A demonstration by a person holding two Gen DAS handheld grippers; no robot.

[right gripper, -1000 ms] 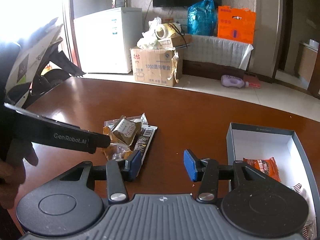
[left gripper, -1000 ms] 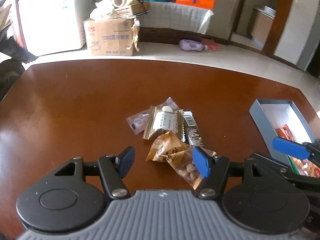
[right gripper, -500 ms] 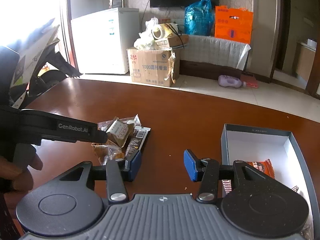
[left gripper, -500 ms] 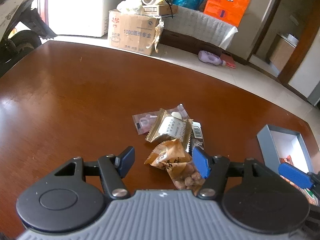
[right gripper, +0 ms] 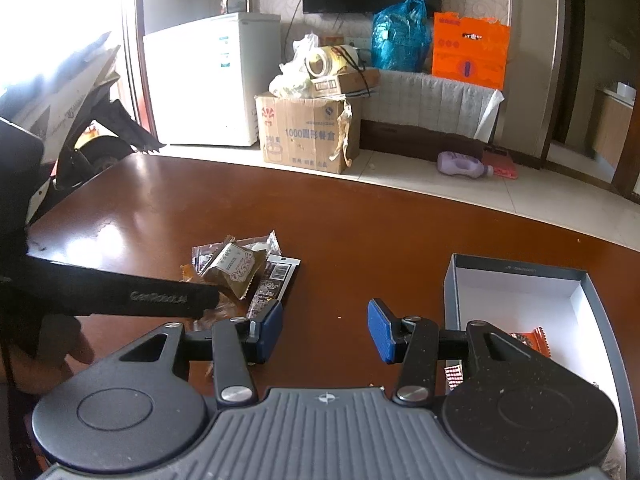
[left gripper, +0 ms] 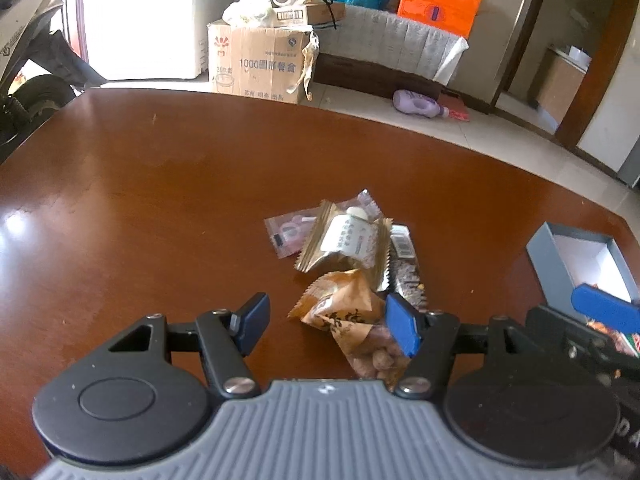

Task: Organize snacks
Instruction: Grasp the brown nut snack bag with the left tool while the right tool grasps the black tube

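Note:
A small pile of snacks lies mid-table: an orange packet (left gripper: 344, 312), a gold packet with a white label (left gripper: 348, 240) (right gripper: 234, 270), a dark bar (left gripper: 406, 272) (right gripper: 274, 284) and a clear pink packet (left gripper: 290, 232). My left gripper (left gripper: 326, 326) hovers open just over the orange packet, which shows between its blue pads without being squeezed. A grey box with a white inside (left gripper: 548, 264) (right gripper: 516, 272) sits to the right and holds an orange-red packet (right gripper: 532, 338). Between pile and box, my right gripper (right gripper: 325, 334) stands open over bare table, holding nothing.
Seen from the right wrist, the left tool's black side plate (right gripper: 160, 298) crosses in front of the pile, with a hand (right gripper: 52, 344) behind it. Beyond the table's far edge stand a cardboard box (right gripper: 308, 132), a white fridge (right gripper: 212, 80) and a purple bottle (right gripper: 460, 164) on the floor.
My left gripper has sunk a little toward the pile and rolled, so the room now sits more level in its view. The right gripper has stayed put. Both remain equally wide.

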